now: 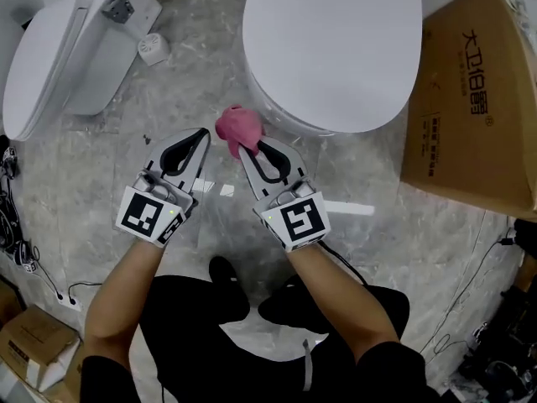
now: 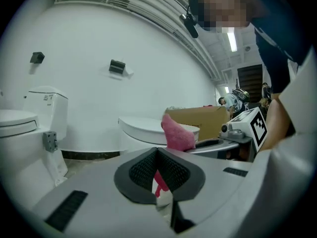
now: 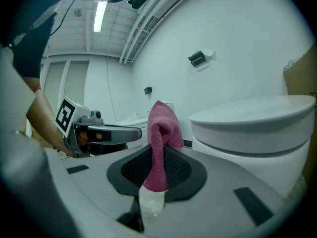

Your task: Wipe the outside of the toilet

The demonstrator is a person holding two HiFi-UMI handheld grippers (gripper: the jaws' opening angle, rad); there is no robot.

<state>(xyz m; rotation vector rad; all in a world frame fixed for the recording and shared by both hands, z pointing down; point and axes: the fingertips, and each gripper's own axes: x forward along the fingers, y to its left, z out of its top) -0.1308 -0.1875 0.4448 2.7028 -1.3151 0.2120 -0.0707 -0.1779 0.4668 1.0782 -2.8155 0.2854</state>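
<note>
Partly clamped pink cloth (image 1: pixel 233 127) in right tongs (image 1: pixel 246 150), toilet (image 1: pixel 336 49) top cropped

Printed cardboard box (image 1: pixel 474 99) on grey marbled floor (image 1: pixel 201 65), small round white object (image 1: pixel 153 49), cables (image 1: pixel 18 250) at left edge.

I am holding both grippers side by side, jaws pointing far and converging; my left gripper (image 1: pixel 204 133) is sitting with its jaws pressed together on nothing; my right gripper (image 1: pixel 245 151) is pinching a pink cloth (image 1: pixel 235 127) between its jaws; my bare forearms (image 1: pixel 117 296) are reaching out from near.
</note>
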